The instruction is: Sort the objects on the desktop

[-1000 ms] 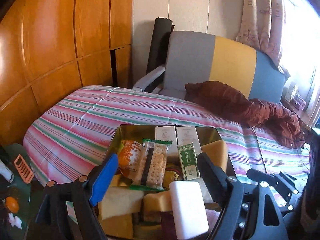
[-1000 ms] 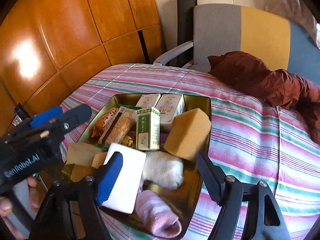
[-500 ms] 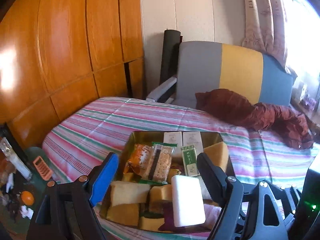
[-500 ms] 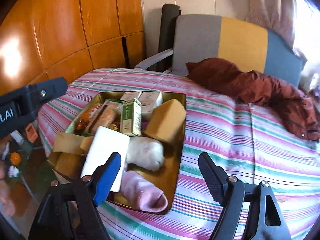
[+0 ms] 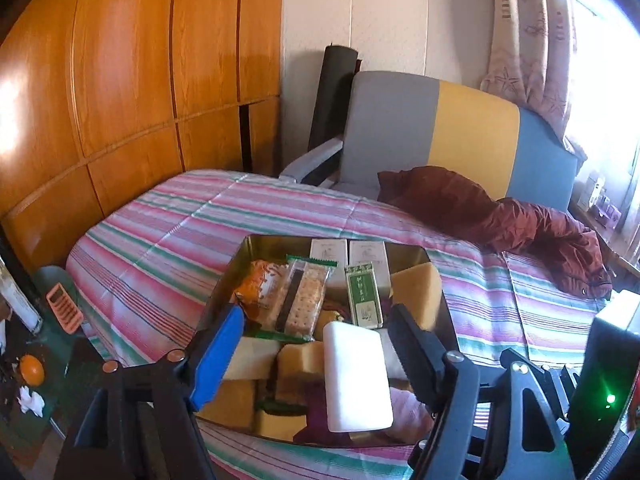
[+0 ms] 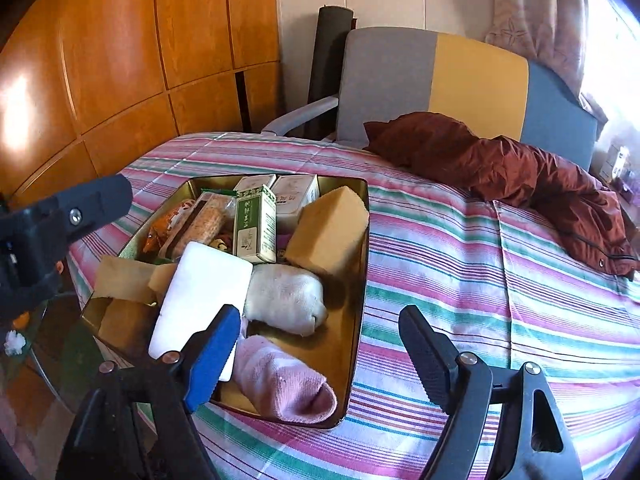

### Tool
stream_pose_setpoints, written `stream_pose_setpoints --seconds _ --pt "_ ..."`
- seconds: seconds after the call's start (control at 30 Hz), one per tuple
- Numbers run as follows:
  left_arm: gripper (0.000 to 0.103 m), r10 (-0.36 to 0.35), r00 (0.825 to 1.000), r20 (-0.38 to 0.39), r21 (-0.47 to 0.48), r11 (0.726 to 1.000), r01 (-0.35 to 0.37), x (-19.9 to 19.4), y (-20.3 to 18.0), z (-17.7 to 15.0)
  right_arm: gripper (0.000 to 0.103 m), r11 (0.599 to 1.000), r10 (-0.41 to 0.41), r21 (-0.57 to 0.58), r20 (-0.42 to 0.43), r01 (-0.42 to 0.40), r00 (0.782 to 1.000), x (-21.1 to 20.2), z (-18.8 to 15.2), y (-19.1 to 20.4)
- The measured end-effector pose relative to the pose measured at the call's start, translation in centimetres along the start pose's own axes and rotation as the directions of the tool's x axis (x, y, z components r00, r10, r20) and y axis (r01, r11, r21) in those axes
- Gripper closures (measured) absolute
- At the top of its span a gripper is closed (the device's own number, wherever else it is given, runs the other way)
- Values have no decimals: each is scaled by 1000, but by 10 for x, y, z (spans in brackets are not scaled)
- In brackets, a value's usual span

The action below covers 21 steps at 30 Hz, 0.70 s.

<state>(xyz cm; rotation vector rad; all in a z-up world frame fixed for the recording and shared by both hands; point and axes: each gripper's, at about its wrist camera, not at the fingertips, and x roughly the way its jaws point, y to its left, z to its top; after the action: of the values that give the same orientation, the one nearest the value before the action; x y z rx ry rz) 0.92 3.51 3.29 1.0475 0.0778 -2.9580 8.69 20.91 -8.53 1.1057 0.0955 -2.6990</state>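
Striped cloth (image 5: 168,240) covered the table, with a full gold tin tray (image 5: 240,256) on it.

From the left wrist view, wood panelling and a grey, yellow and blue chair (image 5: 440,132) stood behind the table, and a dark red jacket (image 5: 500,216) lay on the cloth's far side. The left gripper (image 5: 316,348) hovered above the tray's near end, its jaws apart after just closing a little, gripping nothing; a white block (image 5: 356,376) lay in the tray below them, near a green box (image 5: 364,296) and a cracker packet (image 5: 304,300). From the right wrist view, the right gripper (image 6: 320,344) hung over the tray's near right rim (image 6: 360,300), jaws parted and holding nothing, after widening slightly. A pink sock (image 6: 284,384) and a rolled white sock (image 6: 284,300) lay inside the tray, beside a tan sponge (image 6: 328,228).
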Motion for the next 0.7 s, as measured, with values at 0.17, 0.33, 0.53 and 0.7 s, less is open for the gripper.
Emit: stream_pose_setpoints --seconds 0.17,0.33,0.53,0.7 --pt "28 0 1000 -19 -15 1000 -1 6 5 -2 21 1000 -9 -7 5 9 1000 0 0 4" --pt "29 -4 1000 -22 -21 1000 3 9 10 -2 20 1000 -15 -9 12 15 1000 -1 2 6" --pt "31 32 999 -20 -3 999 -32 12 11 -2 20 1000 -18 -17 6 18 1000 1 3 7" --pt "44 28 999 -18 5 1000 -28 13 12 -3 20 1000 -23 -18 14 23 1000 0 3 7"
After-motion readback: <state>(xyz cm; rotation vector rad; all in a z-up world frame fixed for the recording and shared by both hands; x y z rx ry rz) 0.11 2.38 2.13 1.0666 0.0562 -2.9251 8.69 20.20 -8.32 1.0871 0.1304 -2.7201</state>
